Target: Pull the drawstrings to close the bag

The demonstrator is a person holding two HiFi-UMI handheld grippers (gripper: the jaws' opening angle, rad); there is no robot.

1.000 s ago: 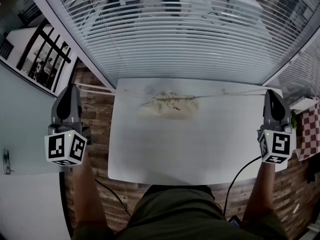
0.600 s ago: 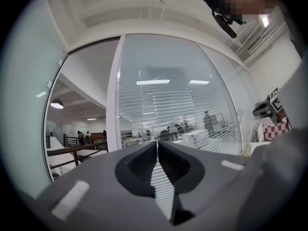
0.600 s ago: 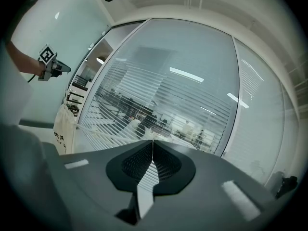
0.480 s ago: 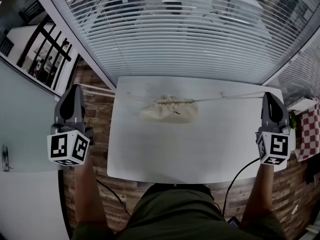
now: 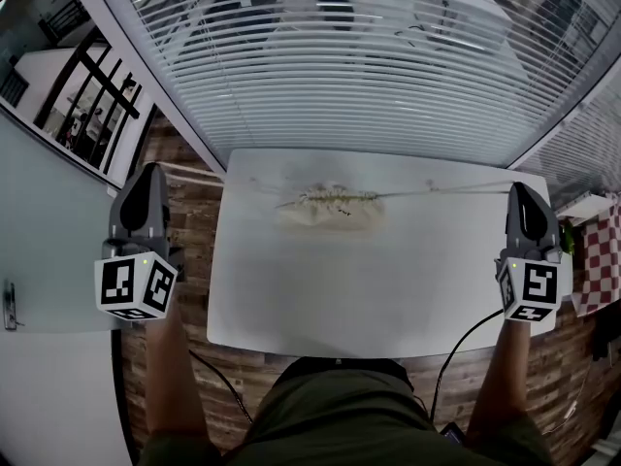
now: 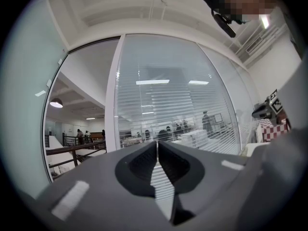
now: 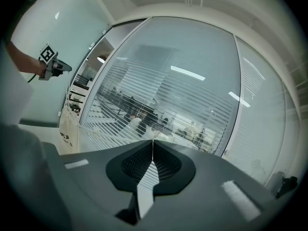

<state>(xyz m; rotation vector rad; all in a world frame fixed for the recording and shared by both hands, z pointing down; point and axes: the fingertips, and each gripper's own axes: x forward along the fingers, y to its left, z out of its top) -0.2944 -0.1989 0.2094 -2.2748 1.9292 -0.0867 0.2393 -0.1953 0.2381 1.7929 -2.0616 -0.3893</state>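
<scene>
A cream drawstring bag [image 5: 330, 212] lies at the far middle of the white table [image 5: 320, 289], its mouth gathered into tight folds. One drawstring [image 5: 194, 173] runs taut from the bag's mouth to my left gripper [image 5: 147, 171], held past the table's left edge and shut on it. The other drawstring [image 5: 446, 189] stretches right to my right gripper [image 5: 519, 188], shut on it at the table's right edge. In the left gripper view the jaws [image 6: 157, 142] meet at the tip. The right gripper view shows shut jaws [image 7: 153, 140] and the bag [image 7: 67, 126] far to the left.
Window blinds [image 5: 340, 66] stand right behind the table's far edge. A red chequered cloth [image 5: 602, 250] hangs at the far right. A black cable [image 5: 456, 348] trails from the right gripper across the table's near right corner. Wood flooring surrounds the table.
The bag's mouth has bunched a little tighter and the bag has shifted slightly. Both grippers stay shut on the strings, the left one having drifted a little to the right.
</scene>
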